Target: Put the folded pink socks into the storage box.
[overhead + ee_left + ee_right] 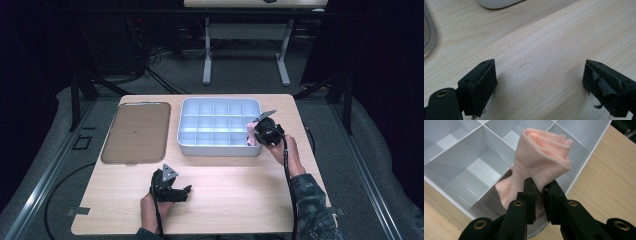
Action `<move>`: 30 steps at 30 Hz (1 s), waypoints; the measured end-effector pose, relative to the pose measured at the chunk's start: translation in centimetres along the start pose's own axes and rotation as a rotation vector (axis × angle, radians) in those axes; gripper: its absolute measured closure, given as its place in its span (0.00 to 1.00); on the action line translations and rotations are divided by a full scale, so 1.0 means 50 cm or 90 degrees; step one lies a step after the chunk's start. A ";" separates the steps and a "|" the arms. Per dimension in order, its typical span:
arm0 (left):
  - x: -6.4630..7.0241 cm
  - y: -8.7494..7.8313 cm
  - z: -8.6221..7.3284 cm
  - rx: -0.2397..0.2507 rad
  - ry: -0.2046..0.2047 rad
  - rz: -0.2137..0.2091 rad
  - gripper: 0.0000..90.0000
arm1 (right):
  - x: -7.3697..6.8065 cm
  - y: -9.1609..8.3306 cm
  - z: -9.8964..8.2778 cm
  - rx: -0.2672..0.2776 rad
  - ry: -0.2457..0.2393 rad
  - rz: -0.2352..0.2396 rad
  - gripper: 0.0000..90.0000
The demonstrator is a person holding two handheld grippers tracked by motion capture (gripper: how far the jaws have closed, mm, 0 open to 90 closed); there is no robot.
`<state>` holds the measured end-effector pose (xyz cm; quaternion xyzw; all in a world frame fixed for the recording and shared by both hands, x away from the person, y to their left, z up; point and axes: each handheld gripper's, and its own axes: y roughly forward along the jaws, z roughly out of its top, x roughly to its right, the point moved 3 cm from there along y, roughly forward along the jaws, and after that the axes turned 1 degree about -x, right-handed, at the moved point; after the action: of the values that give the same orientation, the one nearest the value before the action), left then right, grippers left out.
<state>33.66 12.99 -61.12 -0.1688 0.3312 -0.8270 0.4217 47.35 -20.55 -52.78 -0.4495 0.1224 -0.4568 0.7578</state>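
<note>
The pink cloth (541,162) was pinched between the closed jaws of your right gripper (538,195), bunched up over the near right corner compartment of the white divided tray (200,146). Your left gripper (539,85) hung wide open and held nothing, low over the bare wooden table (240,200). A brown flat tray (136,131) lay just left of the divided one. Beyond stood another table's legs (207,55) on grey floor.

The whole table (225,200) is seen from above by the high view. The bare wood is seen close by the left gripper view, and the divided tray (461,162) it shares with the high view by the right.
</note>
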 end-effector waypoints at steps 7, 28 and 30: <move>0.000 0.000 0.000 0.000 0.000 0.000 0.13 | -0.001 0.000 -0.001 -0.009 -0.004 0.000 0.87; 0.000 0.000 0.000 0.000 0.000 0.000 0.13 | 0.004 -0.028 0.016 0.053 0.034 0.086 0.78; 0.000 0.000 0.000 0.000 0.000 0.000 0.13 | 0.006 -0.017 0.016 0.038 0.041 0.081 0.84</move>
<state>33.66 12.99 -61.12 -0.1687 0.3314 -0.8271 0.4214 47.49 -20.49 -51.61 -0.4030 0.1616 -0.4254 0.7941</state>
